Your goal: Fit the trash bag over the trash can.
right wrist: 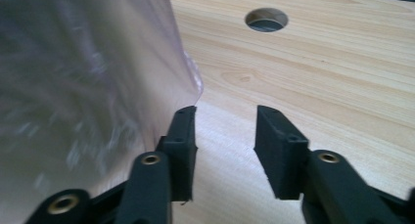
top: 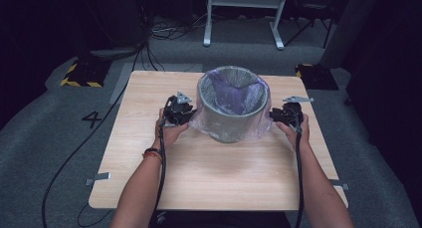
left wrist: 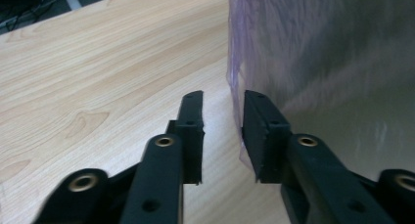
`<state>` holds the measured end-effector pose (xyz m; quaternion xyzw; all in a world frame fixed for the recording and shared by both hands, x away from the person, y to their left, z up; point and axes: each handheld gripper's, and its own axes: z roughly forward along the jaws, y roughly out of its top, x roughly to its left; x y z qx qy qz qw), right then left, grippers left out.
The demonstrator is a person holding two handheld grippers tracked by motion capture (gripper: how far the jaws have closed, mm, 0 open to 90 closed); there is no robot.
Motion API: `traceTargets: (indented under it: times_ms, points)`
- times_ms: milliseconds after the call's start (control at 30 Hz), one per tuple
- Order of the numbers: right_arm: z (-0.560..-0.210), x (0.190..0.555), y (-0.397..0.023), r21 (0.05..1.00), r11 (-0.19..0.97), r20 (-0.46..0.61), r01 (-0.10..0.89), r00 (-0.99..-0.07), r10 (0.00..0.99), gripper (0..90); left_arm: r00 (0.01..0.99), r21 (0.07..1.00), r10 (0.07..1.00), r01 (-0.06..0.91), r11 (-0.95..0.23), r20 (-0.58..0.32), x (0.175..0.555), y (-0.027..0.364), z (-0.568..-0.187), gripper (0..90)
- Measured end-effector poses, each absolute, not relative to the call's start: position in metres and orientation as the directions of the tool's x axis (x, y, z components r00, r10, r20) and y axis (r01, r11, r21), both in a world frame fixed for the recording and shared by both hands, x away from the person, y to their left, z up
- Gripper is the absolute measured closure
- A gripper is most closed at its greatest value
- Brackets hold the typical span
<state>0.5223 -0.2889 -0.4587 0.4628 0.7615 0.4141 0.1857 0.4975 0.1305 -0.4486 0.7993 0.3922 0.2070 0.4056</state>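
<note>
A grey waste bin [top: 233, 106] stands on the wooden table [top: 209, 173] between the 2 grippers, lined with a thin purple-tinted plastic bag [top: 238, 96] whose edge is folded over the rim and hangs down the outside wall to the tabletop. In the high view the left gripper [top: 186, 113] sits just beside the bin's left flank and the right gripper [top: 274, 114] just beside its right flank, each held in a hand [top: 169, 133] at about the height of the bin's middle, with a cable trailing back along each forearm. In the left gripper view the jaws stand apart with bare table showing in the gap; the hanging bag film [left wrist: 318, 62] lies against the outer side of the right-hand jaw, and its loose edge runs just beside that jaw's tip, not pinched. In the right gripper view the jaws are likewise parted over bare wood, with the bag film [right wrist: 83, 72] on the outer side of the left-hand jaw and nothing between the pads. Beyond that gripper a round hole [right wrist: 266, 19] opens in the tabletop.
</note>
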Motion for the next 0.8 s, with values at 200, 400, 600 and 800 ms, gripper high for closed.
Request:
traceTargets:
  times_ms: [200, 400, 600, 800]
  points:
    - [-0.453, 0.505, -0.298, 0.809, 0.262, 0.076, 0.526, -0.536, 0.841, 35.0, 0.609, 0.835, 0.793, 0.427, -0.347, 0.018, 0.473, 0.142, -0.441, 42.0]
    - [-0.447, 0.484, -0.296, 0.828, 0.327, 0.02, 0.456, -0.606, 0.795, 29.7, 0.677, 0.866, 0.736, 0.362, -0.346, 0.011, 0.45, 0.137, -0.433, 26.3]
    - [-0.445, 0.463, -0.284, 0.808, 0.429, -0.07, 0.403, -0.658, 0.75, 27.6, 0.734, 0.858, 0.677, 0.312, -0.407, 0.054, 0.436, 0.124, -0.434, 20.6]
    - [-0.442, 0.446, -0.29, 0.836, 0.411, -0.064, 0.362, -0.681, 0.729, 25.6, 0.76, 0.865, 0.646, 0.279, -0.417, 0.066, 0.426, 0.123, -0.435, 19.2]
